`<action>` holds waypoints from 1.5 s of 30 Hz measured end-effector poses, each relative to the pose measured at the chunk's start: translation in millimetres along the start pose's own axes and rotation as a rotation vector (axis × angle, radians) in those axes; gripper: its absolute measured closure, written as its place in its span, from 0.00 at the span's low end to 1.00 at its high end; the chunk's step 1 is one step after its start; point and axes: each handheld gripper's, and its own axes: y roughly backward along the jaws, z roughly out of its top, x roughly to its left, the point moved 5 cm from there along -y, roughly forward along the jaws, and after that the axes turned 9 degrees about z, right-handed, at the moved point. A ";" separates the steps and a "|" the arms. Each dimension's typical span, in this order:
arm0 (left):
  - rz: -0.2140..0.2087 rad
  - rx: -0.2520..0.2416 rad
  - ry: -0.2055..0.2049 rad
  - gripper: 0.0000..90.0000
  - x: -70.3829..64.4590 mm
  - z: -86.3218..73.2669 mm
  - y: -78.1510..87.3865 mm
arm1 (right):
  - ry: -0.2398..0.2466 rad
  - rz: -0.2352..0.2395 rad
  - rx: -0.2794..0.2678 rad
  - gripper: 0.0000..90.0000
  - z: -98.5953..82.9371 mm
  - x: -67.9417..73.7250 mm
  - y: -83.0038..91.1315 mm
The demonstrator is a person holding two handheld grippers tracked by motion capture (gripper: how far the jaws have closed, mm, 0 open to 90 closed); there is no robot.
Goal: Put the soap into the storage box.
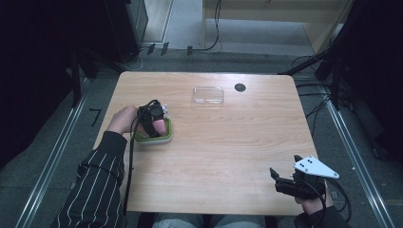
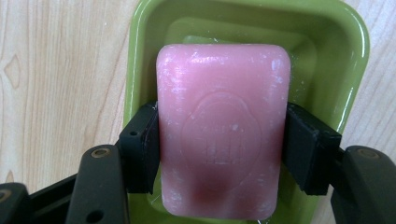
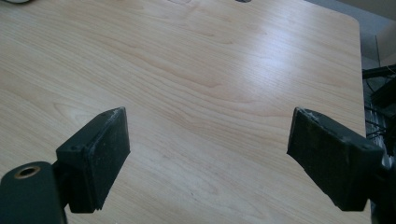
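A pink bar of soap (image 2: 223, 130) lies in or just above a green soap dish (image 2: 140, 60). My left gripper (image 2: 219, 149) is shut on the soap, with a black pad pressed against each long side. In the high view the left gripper (image 1: 154, 124) points down over the green dish (image 1: 167, 136) at the table's left, and the pink soap (image 1: 160, 126) peeks out below it. My right gripper (image 1: 280, 179) hovers near the front right corner, open, with nothing between its fingers (image 3: 100, 154).
A clear plastic lid or tray (image 1: 208, 95) lies at the back middle of the wooden table (image 1: 228, 142). A dark round grommet (image 1: 240, 87) sits just right of it. Cables run across the floor behind the table.
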 end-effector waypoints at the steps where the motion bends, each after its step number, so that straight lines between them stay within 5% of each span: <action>1: 0.000 0.002 0.000 0.41 0.1 0.0 0.0 | -0.002 0.000 0.000 0.15 -0.1 0.0 -0.1; 12: -0.008 -0.008 0.012 0.38 0.9 0.9 4.7 | -0.003 0.001 0.000 0.15 -0.1 0.0 -0.2; 22: 0.067 0.036 0.031 0.17 2.9 0.5 10.5 | -0.004 -0.001 0.000 0.15 -0.1 -0.3 0.0; 31: 0.089 0.031 0.074 0.14 5.9 -2.1 16.5 | -0.003 0.000 0.000 0.15 -0.2 -0.2 0.1; 39: -0.010 0.010 0.115 0.07 -3.7 -3.0 26.8 | -0.002 0.001 0.001 0.15 -0.1 0.0 0.0; 45: -0.030 0.017 0.148 0.04 -13.3 -7.6 36.6 | -0.002 -0.001 0.000 0.15 0.0 -0.1 0.2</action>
